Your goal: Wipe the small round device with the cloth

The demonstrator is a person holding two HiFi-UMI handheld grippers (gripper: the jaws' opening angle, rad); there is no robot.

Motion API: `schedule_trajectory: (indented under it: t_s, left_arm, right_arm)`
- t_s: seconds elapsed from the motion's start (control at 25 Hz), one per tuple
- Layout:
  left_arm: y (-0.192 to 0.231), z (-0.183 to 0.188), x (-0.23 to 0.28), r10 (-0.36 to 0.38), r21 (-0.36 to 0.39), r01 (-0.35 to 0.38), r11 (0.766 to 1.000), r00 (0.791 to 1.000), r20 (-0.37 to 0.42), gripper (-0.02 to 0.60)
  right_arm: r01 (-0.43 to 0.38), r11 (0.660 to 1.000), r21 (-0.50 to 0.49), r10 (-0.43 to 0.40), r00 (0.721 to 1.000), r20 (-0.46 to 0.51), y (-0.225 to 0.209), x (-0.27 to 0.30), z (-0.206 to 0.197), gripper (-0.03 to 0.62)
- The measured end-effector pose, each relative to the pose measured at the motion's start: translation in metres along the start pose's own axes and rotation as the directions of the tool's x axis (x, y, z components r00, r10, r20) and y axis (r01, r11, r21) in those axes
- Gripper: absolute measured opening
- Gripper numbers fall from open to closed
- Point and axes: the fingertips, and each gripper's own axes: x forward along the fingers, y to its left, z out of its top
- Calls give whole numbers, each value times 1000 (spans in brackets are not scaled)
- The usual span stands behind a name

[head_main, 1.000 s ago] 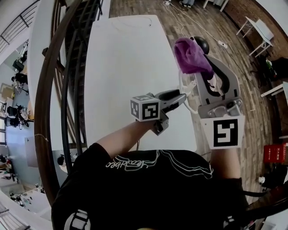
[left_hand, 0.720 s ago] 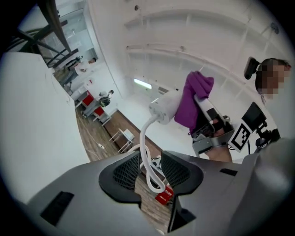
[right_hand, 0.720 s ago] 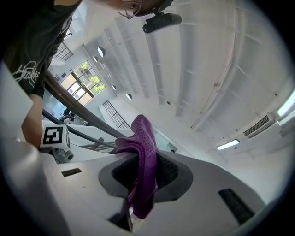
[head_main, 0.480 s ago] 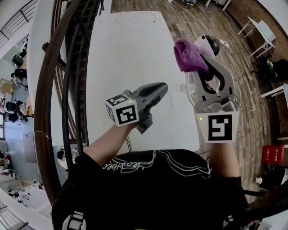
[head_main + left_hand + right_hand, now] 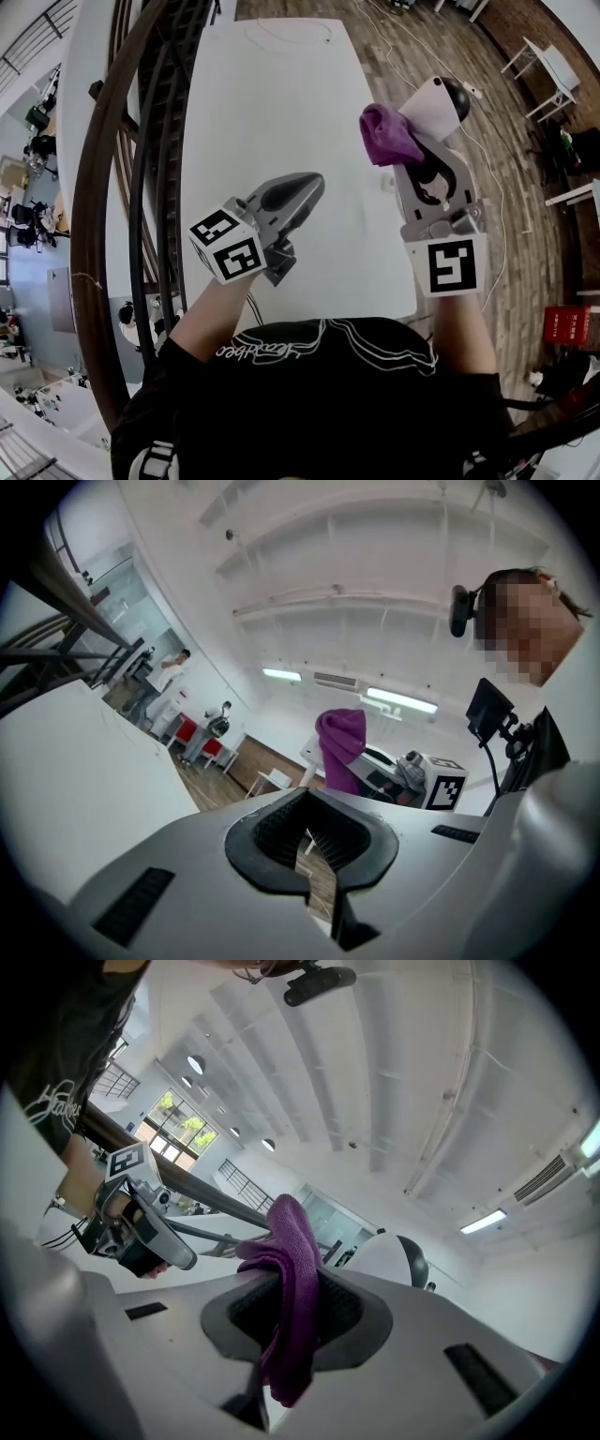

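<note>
My right gripper [image 5: 411, 142] is shut on a bunched purple cloth [image 5: 386, 133], raised over the right edge of the white table [image 5: 272, 103]. In the right gripper view the cloth [image 5: 295, 1269] hangs down between the jaws of that gripper [image 5: 291, 1309]. The small round device [image 5: 439, 101], white with a black dome, shows just past the cloth [image 5: 394, 1260]; I cannot tell whether it is held or touched. My left gripper [image 5: 314, 184] hovers tilted over the middle of the table, apart from the device. Its jaws [image 5: 307, 832] are shut with nothing between them.
A dark curved railing [image 5: 103, 187] runs along the table's left side. A thin cable [image 5: 281, 36] lies at the table's far end. Wood floor [image 5: 511, 216] with a white cord lies to the right, and a red box [image 5: 567, 323] stands low at the right.
The left gripper pulled back leftward, away from the right gripper and the table's right edge, and its jaws went from open to shut, empty. The right gripper keeps the cloth and sits slightly farther away.
</note>
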Motion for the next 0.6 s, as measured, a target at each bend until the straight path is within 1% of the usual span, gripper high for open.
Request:
schedule_trajectory:
  t_s: [0.08, 0.16, 0.24, 0.32, 0.4, 0.44, 0.52, 0.6]
  left_arm:
    - [-5, 0, -3, 20, 8, -20, 1000, 1000, 0, 9]
    - [0, 3, -6, 46, 12, -46, 999, 999, -2, 9]
    - [1, 6, -8, 67, 29, -67, 997, 998, -2, 9]
    - [-14, 6, -12, 82, 63, -82, 995, 997, -2, 9]
    - [-42, -1, -16, 93, 116, -91, 989, 996, -12, 9]
    - [-56, -6, -18, 99, 145, -96, 985, 995, -20, 9]
    - [-81, -15, -21, 111, 183, -104, 978, 993, -33, 9]
    - [-97, -17, -21, 122, 194, -114, 974, 992, -34, 9]
  right_arm:
    - [-23, 1000, 9, 23, 1000, 8, 4, -7, 0, 66]
    - [-59, 997, 38, 59, 998, 19, 9, -4, -1, 66]
    - [-104, 989, 101, 100, 994, 41, 15, -5, -3, 66]
    - [-150, 973, 176, 138, 987, 76, 19, -22, -2, 66]
    - [-204, 947, 250, 179, 977, 119, 24, -50, -1, 67]
    - [-235, 928, 289, 200, 969, 144, 26, -65, -2, 66]
    - [-296, 883, 365, 236, 951, 199, 29, -89, -7, 66]
    - [-350, 828, 438, 261, 932, 251, 31, -104, -10, 67]
